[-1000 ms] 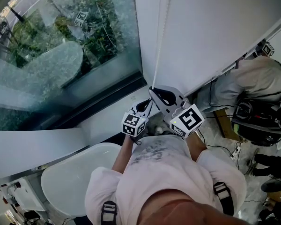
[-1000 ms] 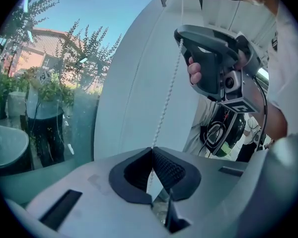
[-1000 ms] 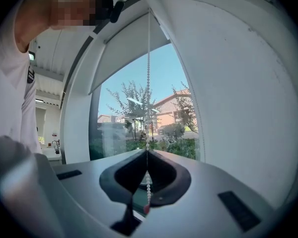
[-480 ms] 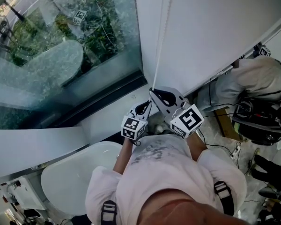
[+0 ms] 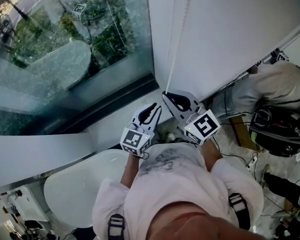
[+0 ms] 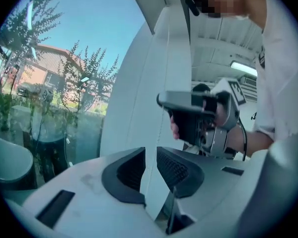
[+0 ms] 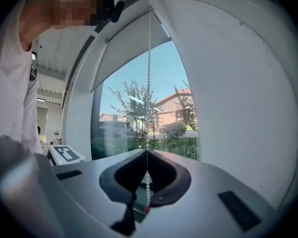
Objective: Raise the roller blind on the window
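Since a moment ago our left tongs (image 5: 151, 110) have dropped lower, released and empty, while our right tongs (image 5: 166, 95) stay clenched on the bead chain (image 7: 149, 83), which runs straight up along the roller blind (image 5: 230, 29), just right of the left tongs.

Two hand-held grippers show: the left hand-held gripper (image 5: 152, 108) and the right hand-held gripper (image 5: 166, 95). There is one roller blind (image 5: 230, 29), one bead chain (image 7: 149, 73), one window (image 5: 65, 49), one white table (image 5: 75, 189) and one crouched person (image 5: 270, 84).
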A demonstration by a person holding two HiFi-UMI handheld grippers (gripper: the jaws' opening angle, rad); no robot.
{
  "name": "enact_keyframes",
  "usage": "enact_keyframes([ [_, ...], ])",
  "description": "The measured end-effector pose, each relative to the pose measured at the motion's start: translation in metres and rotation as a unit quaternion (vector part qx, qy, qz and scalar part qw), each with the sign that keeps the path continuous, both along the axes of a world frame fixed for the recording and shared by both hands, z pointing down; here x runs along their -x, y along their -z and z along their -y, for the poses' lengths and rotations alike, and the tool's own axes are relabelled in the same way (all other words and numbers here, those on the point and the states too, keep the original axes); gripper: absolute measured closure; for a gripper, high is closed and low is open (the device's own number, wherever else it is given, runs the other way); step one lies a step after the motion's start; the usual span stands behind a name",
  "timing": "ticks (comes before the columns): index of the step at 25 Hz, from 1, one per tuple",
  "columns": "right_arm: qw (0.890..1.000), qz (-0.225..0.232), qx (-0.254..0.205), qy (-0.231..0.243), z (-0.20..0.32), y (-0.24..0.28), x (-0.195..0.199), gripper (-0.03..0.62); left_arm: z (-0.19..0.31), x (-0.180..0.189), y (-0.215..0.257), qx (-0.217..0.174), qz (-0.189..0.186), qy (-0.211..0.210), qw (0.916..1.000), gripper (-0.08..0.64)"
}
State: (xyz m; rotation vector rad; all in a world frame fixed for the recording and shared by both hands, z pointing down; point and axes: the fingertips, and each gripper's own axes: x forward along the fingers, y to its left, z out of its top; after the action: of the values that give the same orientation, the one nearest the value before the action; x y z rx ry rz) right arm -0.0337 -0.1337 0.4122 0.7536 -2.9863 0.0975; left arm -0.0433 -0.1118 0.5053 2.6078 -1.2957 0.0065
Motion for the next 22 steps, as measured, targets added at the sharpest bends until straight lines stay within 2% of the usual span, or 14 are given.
enact_keyframes([
  [4, 1.0, 0.003, 0.0, -0.004, 0.002, -0.001, -0.003, 0.531, 0.002, 0.01, 0.067, -0.055, -0.023, 0.009, 0.9982, 0.5],
  [12, 1.0, 0.002, -0.002, -0.006, 0.001, 0.0, -0.002, 0.531, 0.005, 0.004, 0.157, -0.131, -0.003, -0.016, 0.9913, 0.5],
  [18, 1.0, 0.0, -0.005, -0.007, -0.001, -0.002, -0.001, 0.531, 0.013, -0.009, 0.191, -0.136, -0.009, -0.038, 0.9899, 0.492],
  [22, 1.0, 0.0, -0.006, -0.005, -0.002, -0.002, 0.0, 0.531, 0.019, -0.016, 0.213, -0.154, -0.006, -0.048, 0.9869, 0.484],
])
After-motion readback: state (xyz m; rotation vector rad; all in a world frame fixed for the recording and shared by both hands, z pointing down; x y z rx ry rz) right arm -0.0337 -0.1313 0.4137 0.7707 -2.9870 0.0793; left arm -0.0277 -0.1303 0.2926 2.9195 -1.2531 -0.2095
